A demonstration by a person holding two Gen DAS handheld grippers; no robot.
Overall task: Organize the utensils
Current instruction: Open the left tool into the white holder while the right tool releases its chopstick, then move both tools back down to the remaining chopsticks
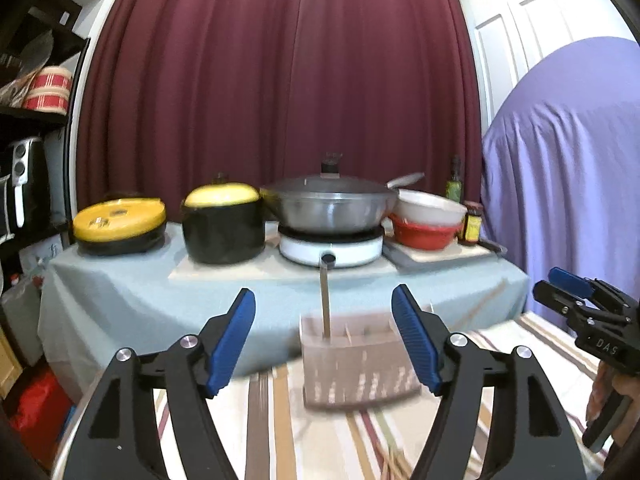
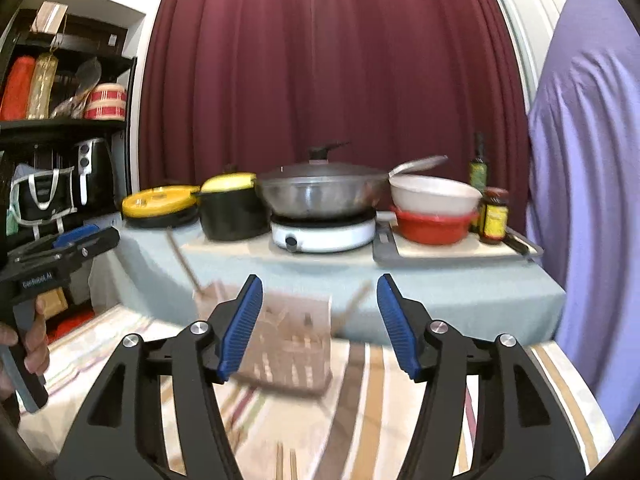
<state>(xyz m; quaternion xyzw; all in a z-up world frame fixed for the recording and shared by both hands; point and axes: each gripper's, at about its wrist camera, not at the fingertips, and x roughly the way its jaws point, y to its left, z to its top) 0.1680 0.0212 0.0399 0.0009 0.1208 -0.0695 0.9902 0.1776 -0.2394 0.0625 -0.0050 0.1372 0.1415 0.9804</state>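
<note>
One utensil caddy [image 1: 356, 360], two chopsticks [image 2: 286, 462]

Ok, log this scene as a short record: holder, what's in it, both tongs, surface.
holder: brown slotted utensil holder, blurred, standing on the striped cloth
contents: one long-handled utensil upright in a left slot; others too blurred to tell
left tongs: open, nothing gripped
right tongs: open, nothing gripped
loose items: chopsticks lying on the cloth
behind: table with covered wok
</note>
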